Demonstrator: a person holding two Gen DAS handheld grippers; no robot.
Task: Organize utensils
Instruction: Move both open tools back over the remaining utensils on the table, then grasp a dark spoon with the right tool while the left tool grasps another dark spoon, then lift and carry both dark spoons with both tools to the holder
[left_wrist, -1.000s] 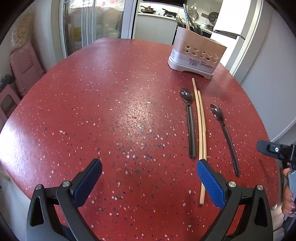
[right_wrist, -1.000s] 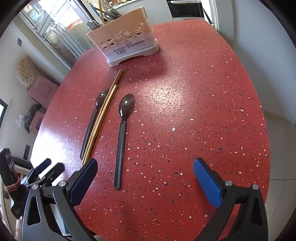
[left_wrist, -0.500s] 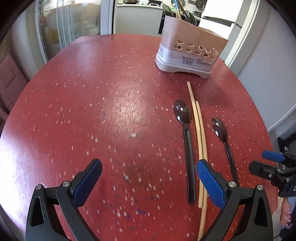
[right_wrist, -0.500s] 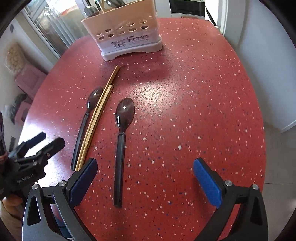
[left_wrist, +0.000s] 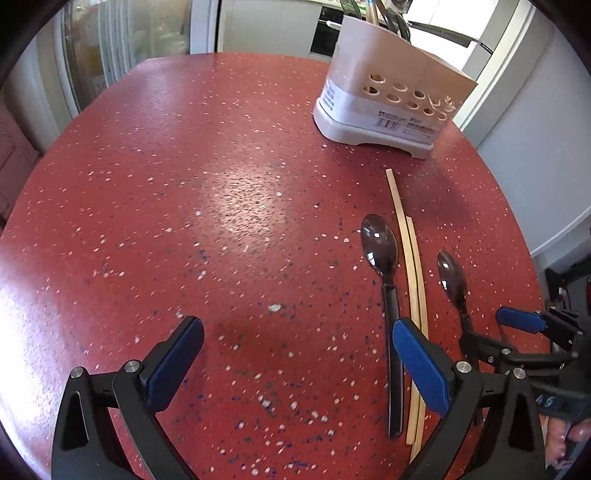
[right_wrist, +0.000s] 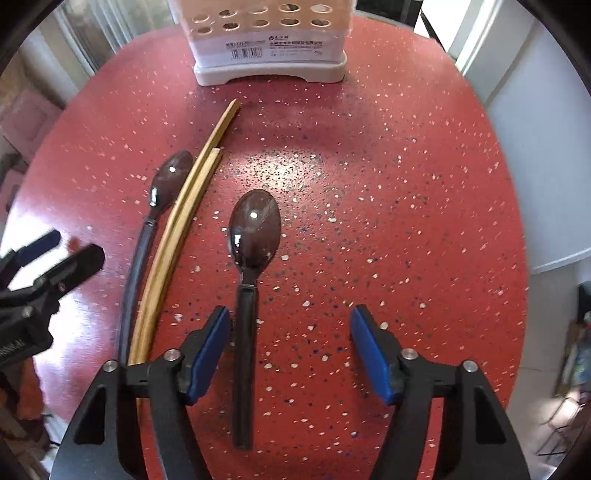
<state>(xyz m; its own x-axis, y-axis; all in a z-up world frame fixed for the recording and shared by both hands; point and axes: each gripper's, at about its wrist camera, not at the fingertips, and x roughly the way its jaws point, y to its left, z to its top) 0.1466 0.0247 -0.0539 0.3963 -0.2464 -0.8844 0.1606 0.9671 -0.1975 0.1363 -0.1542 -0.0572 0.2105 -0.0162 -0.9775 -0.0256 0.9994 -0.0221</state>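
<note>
Two dark long-handled spoons, nearer and farther, flat on red speckled counter, two pale wooden chopsticks between. Beyond, one beige perforated utensil holder. Right tool closing around nearer spoon's handle, ungripped; left tool released, empty.

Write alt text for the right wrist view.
The right gripper points down at a red speckled table, its jaws, which have just been closing, astride the black handle of a dark spoon without pinching it. Left of it lie two chopsticks and a second spoon; a beige utensil holder stands beyond.
</note>
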